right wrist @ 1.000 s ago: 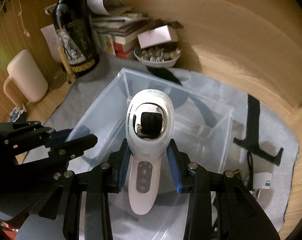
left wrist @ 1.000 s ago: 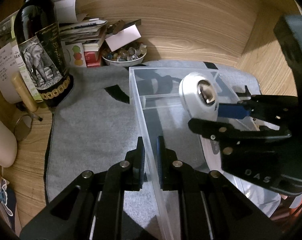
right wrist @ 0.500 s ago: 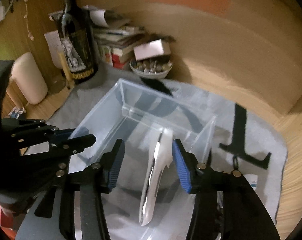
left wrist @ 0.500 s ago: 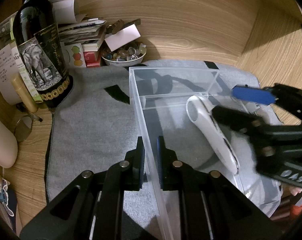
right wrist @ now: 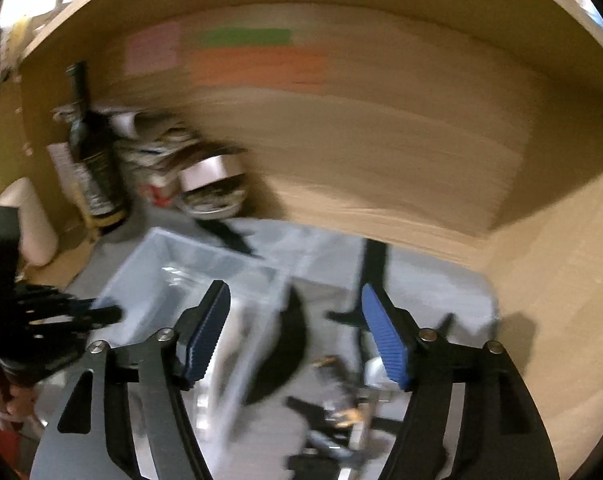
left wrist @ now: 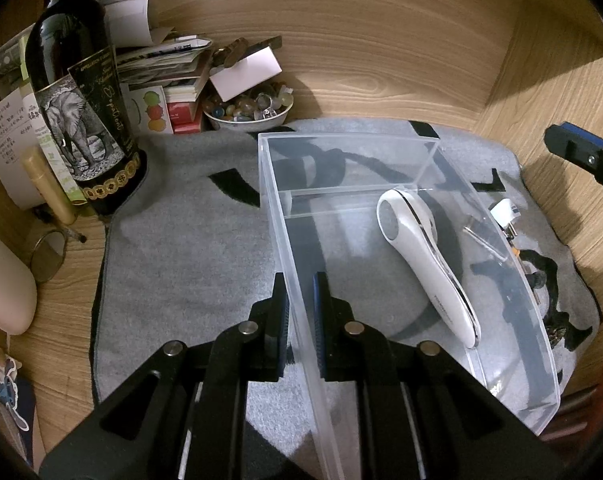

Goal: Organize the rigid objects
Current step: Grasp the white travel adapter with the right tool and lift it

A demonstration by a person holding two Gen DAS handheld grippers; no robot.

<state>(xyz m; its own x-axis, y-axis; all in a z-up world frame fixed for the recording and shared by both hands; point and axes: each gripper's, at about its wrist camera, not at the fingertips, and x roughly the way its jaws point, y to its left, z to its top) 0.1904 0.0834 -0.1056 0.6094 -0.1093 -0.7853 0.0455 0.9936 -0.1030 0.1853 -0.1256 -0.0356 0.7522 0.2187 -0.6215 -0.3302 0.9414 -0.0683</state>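
- Covering the wooden desktop (left wrist: 73, 292), a grey mat (left wrist: 189, 248) with black markings carries everything that matters.
- On the mat stands a clear plastic bin (left wrist: 429, 142), its long near wall running toward the left wrist camera.
- Just off the mat's far left corner, a dark wine bottle (left wrist: 77, 120) with an elephant label stands upright, beside a stack of papers and a small bowl of glass beads (left wrist: 249, 110).
- Clamped on the bin's near wall is the left gripper (left wrist: 301, 312), one pad inside and one outside, jaws nearly together.
- Only one blue-padded finger of the right gripper (right wrist: 297, 336) shows at the right edge of the left wrist view, above and well apart from the bin; its jaws have just been opening, stand wide, and nothing is between them.
- Inside the bin, a white handheld beauty device (left wrist: 425, 264) lies flat on the floor, head toward the inner divider, handle toward the camera, free of both grippers.
- Beyond the bin's far wall, small items lie on the mat, too blurred to name.
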